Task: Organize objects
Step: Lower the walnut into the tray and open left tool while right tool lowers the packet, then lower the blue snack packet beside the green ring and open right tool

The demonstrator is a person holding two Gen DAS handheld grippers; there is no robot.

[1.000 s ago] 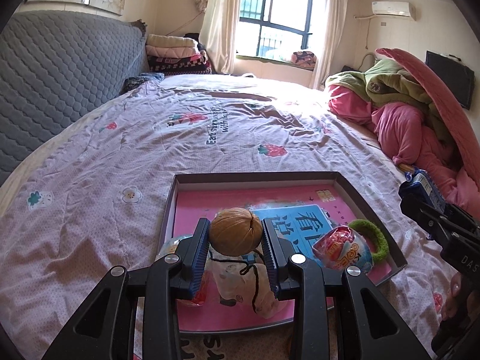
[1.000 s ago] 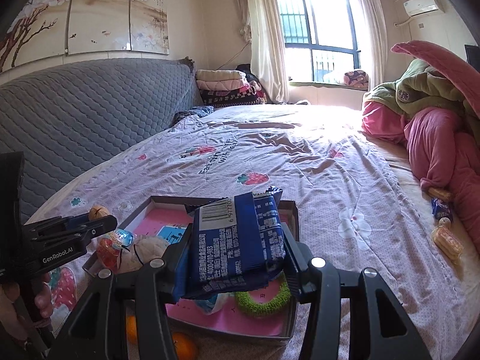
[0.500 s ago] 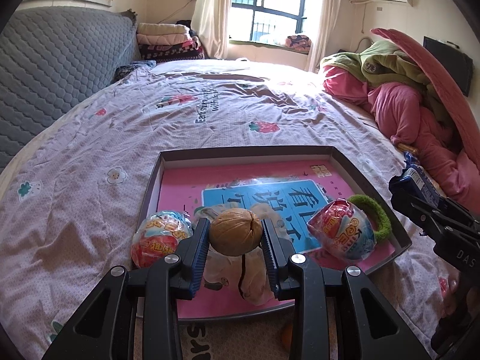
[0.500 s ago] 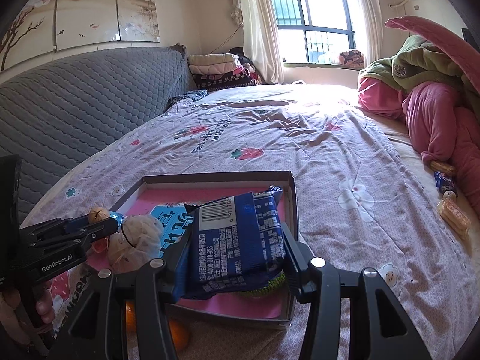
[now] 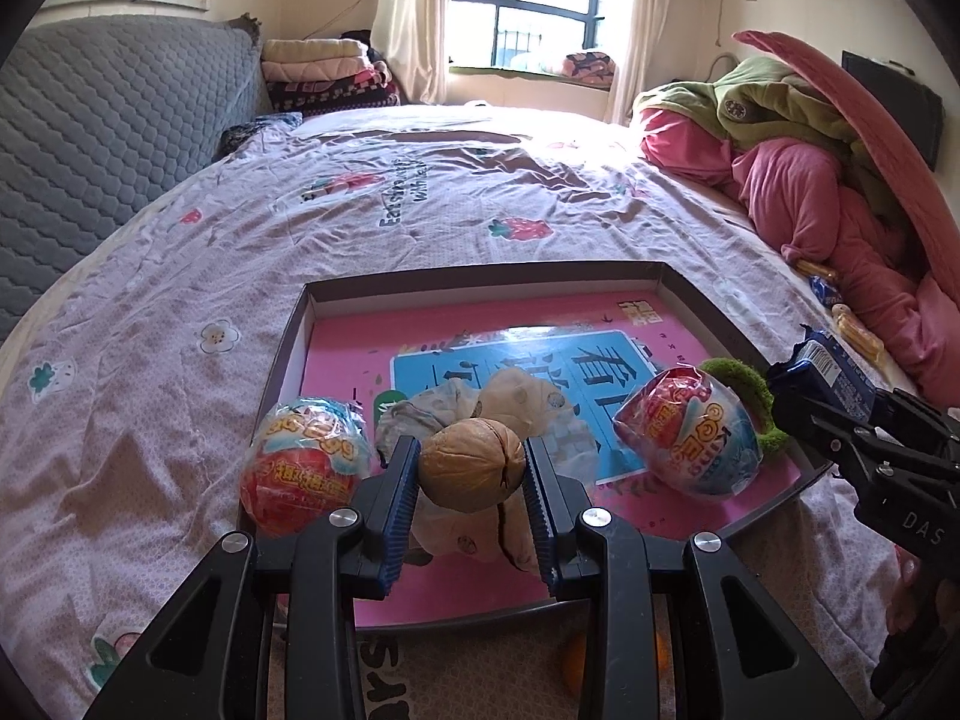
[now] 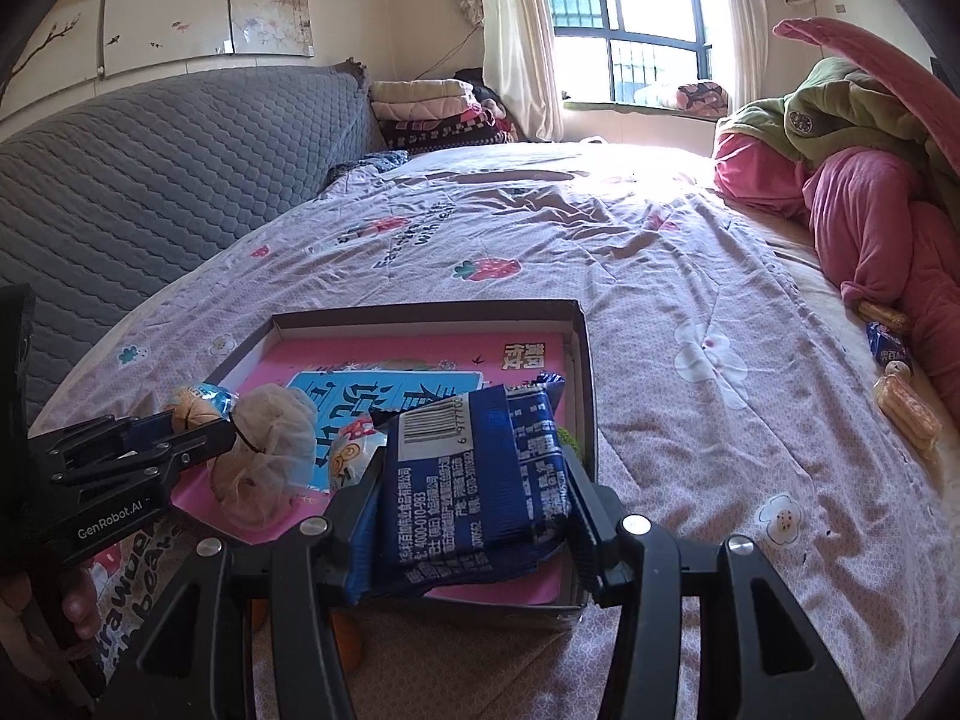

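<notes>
Walnut and snack packet held over the tray on the bed.
A walnut is pinched by the left tool above the tray; a blue snack packet is clamped by the right tool over the tray's near right corner.

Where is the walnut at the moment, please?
The walnut is clamped in the left claw, low in the left wrist view, over the tray's near end, between two wrapped toy eggs.

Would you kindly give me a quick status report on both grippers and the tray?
Left gripper shut on walnut, over tray. Right gripper shut on blue snack packet, over tray's near right corner. Mesh pouch directly beneath walnut.
</notes>
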